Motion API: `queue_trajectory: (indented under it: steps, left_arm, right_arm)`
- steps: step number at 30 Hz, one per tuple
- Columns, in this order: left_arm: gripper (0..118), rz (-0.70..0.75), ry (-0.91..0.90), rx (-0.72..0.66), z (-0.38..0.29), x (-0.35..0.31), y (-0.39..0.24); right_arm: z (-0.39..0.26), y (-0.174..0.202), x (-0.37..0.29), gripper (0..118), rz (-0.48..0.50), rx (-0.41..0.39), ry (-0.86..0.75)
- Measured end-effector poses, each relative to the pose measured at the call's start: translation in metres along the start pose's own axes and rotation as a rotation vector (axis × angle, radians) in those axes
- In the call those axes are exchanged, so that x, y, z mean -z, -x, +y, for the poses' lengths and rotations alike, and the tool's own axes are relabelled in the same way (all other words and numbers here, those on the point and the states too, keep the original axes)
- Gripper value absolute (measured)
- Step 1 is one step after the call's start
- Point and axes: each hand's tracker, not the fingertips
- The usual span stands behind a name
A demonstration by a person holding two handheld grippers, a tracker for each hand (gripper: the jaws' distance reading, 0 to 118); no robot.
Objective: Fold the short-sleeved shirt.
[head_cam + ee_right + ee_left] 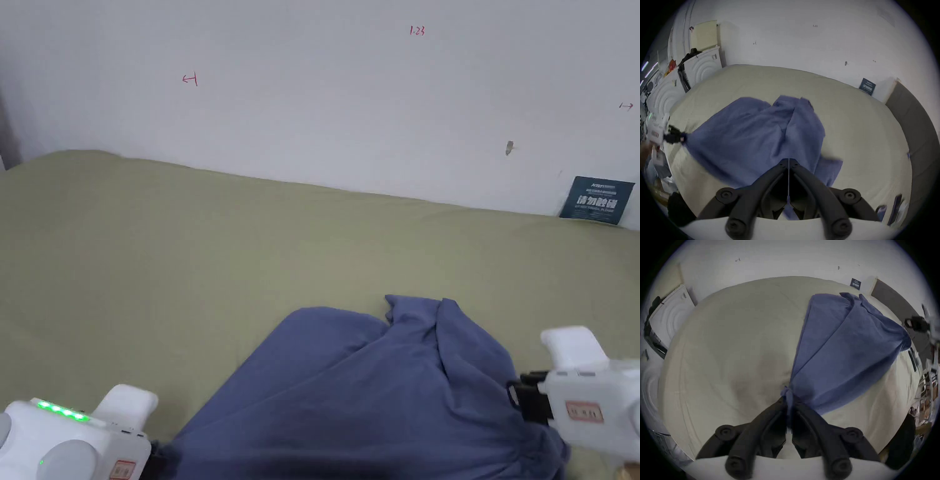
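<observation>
- Shirt [375,400]: blue, short-sleeved, on the near part of the olive-green bed cover [187,250]. Stretched between the two tongs along its near edge; the far portion lies bunched in ridges and folds on the cover.
- Lay of the cloth: in the left gripper view the shirt [843,345] fans out from a pinched point toward the far side, with one long crease running up the middle. In the right gripper view the cloth [753,138] sags between the two holds and a loose flap hangs at the right.
- Left gripper [789,402]: jaws drawn together on a gathered corner of the fabric, a small twist of cloth standing out just past the tips. Body low left in the head view [81,444].
- Right gripper [788,160]: jaws closed nearly tip to tip, a thin sheet of fabric running down between them. Body at the right edge in the head view [587,400].
- Progress, judged: early. No clean fold is visible; the garment is not flat, and sleeves and collar cannot be told apart in the bunched far end.
- Remaining, judged: spread it flat, then all folds.
- Surroundings: white wall [312,94] behind the bed; dark placard [597,201] leaning against the wall at the far right.
</observation>
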Motion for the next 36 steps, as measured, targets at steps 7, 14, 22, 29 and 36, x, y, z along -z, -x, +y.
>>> queue_trajectory:
  steps: [7, 14, 22, 29, 36]
  left_arm:
    - [5, -0.088, -0.001, -0.187, -0.003, 0.009, 0.024]
    - [5, -0.131, 0.001, -0.250, -0.004, 0.012, 0.036]
    - [5, -0.143, -0.008, -0.270, -0.004, 0.011, 0.031]
    - [5, -0.124, -0.023, -0.278, -0.002, 0.003, 0.028]
    - [5, -0.150, -0.127, -0.308, 0.024, -0.035, 0.036]
  right_arm:
    - [0.111, -0.039, 0.103, 75, 0.053, -0.111, 0.142]
    - [0.128, -0.044, 0.201, 99, -0.027, -0.224, 0.194]
    - [0.112, -0.039, 0.216, 4, -0.086, -0.180, 0.261]
    - [0.120, -0.048, 0.157, 4, -0.043, -0.031, 0.147]
    - [0.154, -0.057, 0.065, 4, -0.045, -0.042, -0.024]
